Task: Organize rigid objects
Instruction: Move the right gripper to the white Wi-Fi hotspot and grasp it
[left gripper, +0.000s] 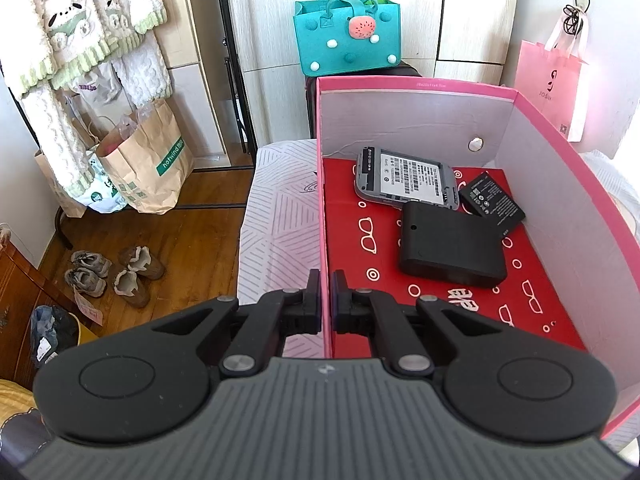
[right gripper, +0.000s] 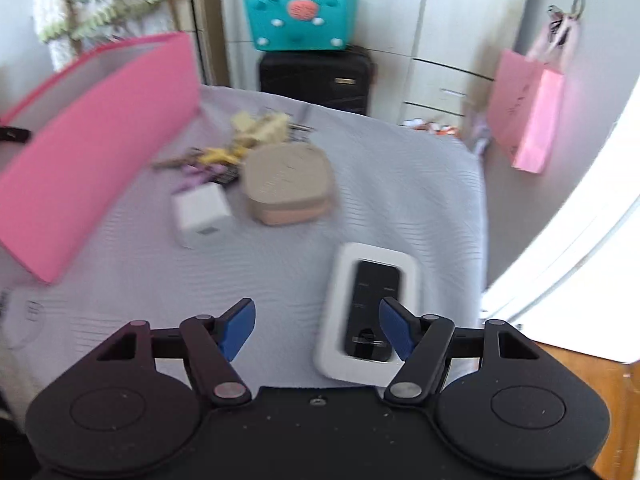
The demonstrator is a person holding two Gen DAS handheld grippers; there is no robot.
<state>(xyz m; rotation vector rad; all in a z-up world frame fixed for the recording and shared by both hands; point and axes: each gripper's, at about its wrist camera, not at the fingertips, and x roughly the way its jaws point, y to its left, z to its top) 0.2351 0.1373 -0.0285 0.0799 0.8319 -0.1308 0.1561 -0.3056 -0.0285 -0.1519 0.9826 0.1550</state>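
Left wrist view: left gripper [left gripper: 325, 294] clamped on the near wall of the pink box [left gripper: 420, 84], pads pinching the cardboard edge at lower centre.
Box contents: three items in the frame's middle right — one grey device shell [left gripper: 404, 178], one black block [left gripper: 450, 244], one flat battery [left gripper: 494, 198].
Right wrist view: right gripper [right gripper: 318, 330] spread wide, gripping nothing; its right pad overlaps the white device's [right gripper: 370, 312] edge at lower centre-right, contact unclear.
Bed cover [right gripper: 420, 184], left to right: one white cube [right gripper: 202, 216], one beige case [right gripper: 288, 184], one white device; a blurred yellow-purple clutter behind, uncountable.
Handling: white device looks stiff, light, smooth — likely slippery; best taken across its narrow sides, mid-length.
Risk: glossy face may slide if pinched near a corner.
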